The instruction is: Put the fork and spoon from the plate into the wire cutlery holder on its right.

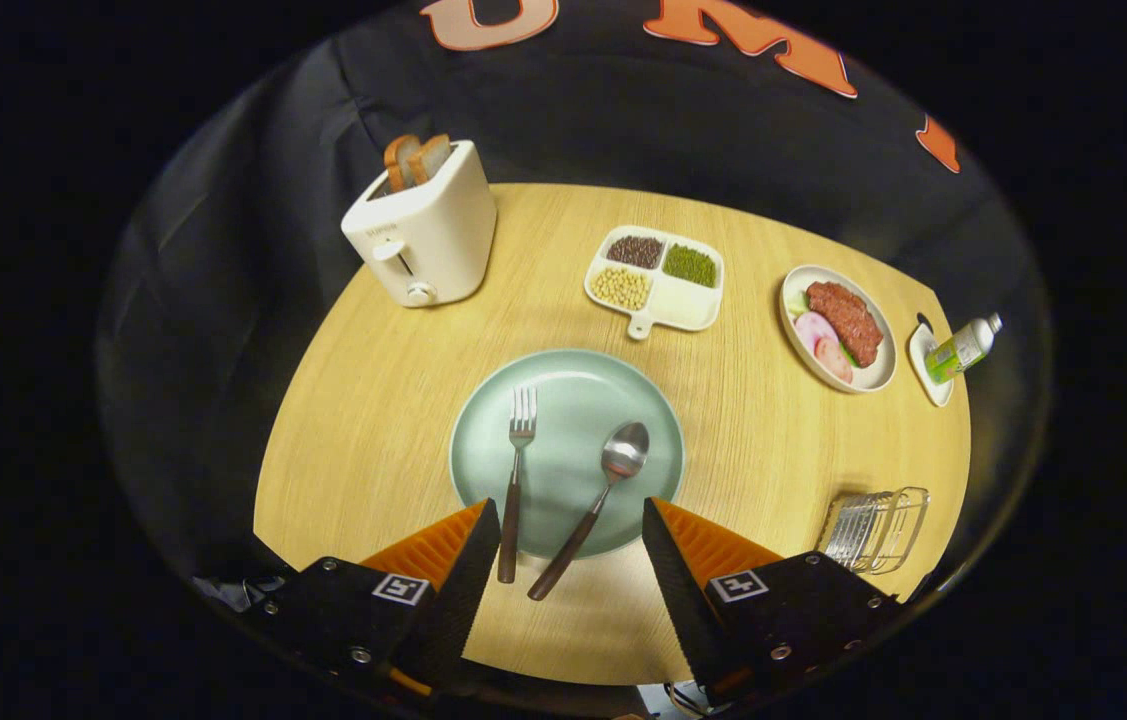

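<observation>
A pale green plate (573, 395) lies on the round wooden table just ahead of my fingers. On it rest a fork (516, 470) on the left and a spoon (598, 495) on the right, both with dark handles that stick out over the plate's near rim. My gripper (571, 520) hangs open above the table, its fingers spread wide, with both handles lying in the gap between them and touching neither finger. The wire cutlery holder (873, 528) stands to the right of the plate, beyond my right finger, near the table's edge.
A white toaster (423, 235) with two bread slices stands far left. A divided dish of beans (655, 275) sits beyond the plate. Further right are a dish of meat and vegetables (838, 328) and a small bottle (963, 347) lying on a saucer at the table's edge.
</observation>
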